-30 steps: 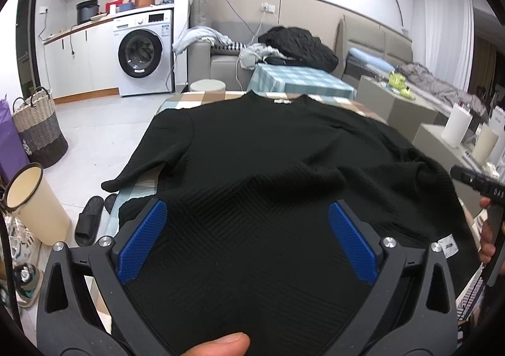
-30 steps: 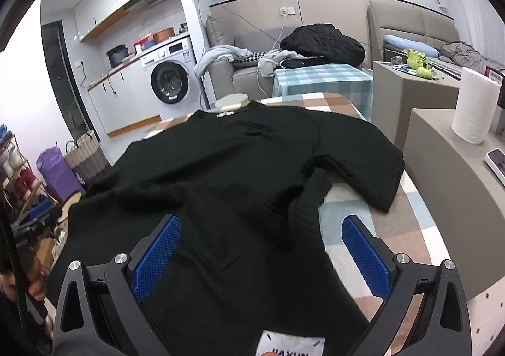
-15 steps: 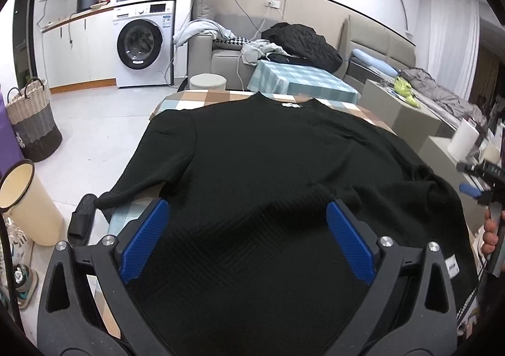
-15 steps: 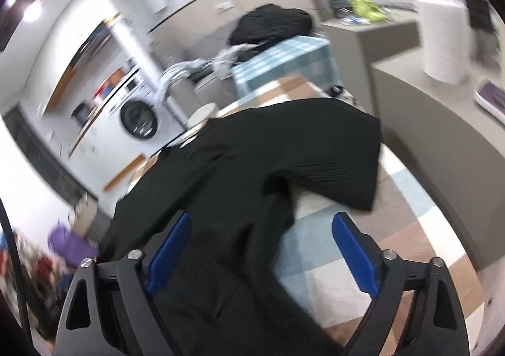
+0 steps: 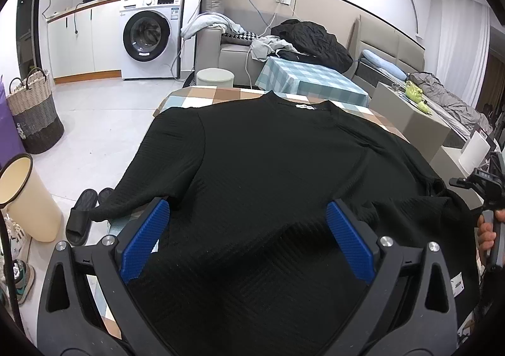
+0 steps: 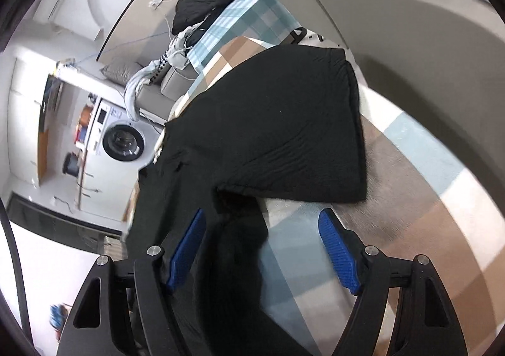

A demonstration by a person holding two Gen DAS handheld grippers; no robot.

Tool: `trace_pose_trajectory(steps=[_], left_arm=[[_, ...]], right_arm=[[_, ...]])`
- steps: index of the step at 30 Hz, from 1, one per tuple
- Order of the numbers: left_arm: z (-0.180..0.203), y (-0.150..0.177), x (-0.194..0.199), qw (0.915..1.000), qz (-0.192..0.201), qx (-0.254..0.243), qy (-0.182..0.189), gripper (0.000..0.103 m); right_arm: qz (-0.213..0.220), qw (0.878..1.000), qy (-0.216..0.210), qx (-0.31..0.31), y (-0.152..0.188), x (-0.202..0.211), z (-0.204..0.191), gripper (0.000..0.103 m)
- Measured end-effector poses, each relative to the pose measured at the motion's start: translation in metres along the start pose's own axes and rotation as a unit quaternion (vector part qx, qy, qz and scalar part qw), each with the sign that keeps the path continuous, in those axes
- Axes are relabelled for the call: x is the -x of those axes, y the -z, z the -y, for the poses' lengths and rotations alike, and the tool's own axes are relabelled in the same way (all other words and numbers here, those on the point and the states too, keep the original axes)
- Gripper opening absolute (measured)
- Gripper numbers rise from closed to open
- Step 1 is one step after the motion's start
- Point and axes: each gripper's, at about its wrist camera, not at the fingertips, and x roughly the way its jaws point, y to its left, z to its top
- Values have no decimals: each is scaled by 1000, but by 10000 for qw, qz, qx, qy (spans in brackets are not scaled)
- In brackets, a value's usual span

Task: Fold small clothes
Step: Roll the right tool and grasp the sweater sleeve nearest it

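A black knit short-sleeved shirt (image 5: pixel 277 172) lies spread flat on a table with a checked cloth (image 5: pixel 202 97), collar at the far end. My left gripper (image 5: pixel 246 214) hovers over the shirt's lower left part, wide open, with fabric under it and nothing pinched. In the right wrist view the picture is rolled sideways. My right gripper (image 6: pixel 262 217) is over the shirt's right side edge, just below the right sleeve (image 6: pixel 293 135). Its jaws are closing, with a ridge of black fabric between them and the pads clear of it. A hand (image 5: pixel 484 234) shows at the left wrist view's right edge.
A grey cabinet (image 6: pixel 394 8) with a paper roll (image 5: pixel 476 150) stands right of the table. On the floor to the left are a cream bin (image 5: pixel 25 198), slippers (image 5: pixel 82 220) and a woven basket (image 5: pixel 31 116). Behind are a washing machine (image 5: pixel 148 37) and a clothes-strewn sofa (image 5: pixel 312 40).
The right gripper has rolled hard, swung right toward the sleeve and side edge, dropped lower, and its jaws have narrowed. The left gripper has slid back and left over the shirt.
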Motion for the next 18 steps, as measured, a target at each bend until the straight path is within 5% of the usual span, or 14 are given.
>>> trace_pose_trajectory(steps=[7,18], left_arm=[[-5,-3,-12,9999,-55,129,-21,99],[-1,1,-20,9998,-165,108,43,99]], right_arm=[[410,9980,218,-438,-18,-5,6,75],[930,9884,1201,57,-49,18,18,71]])
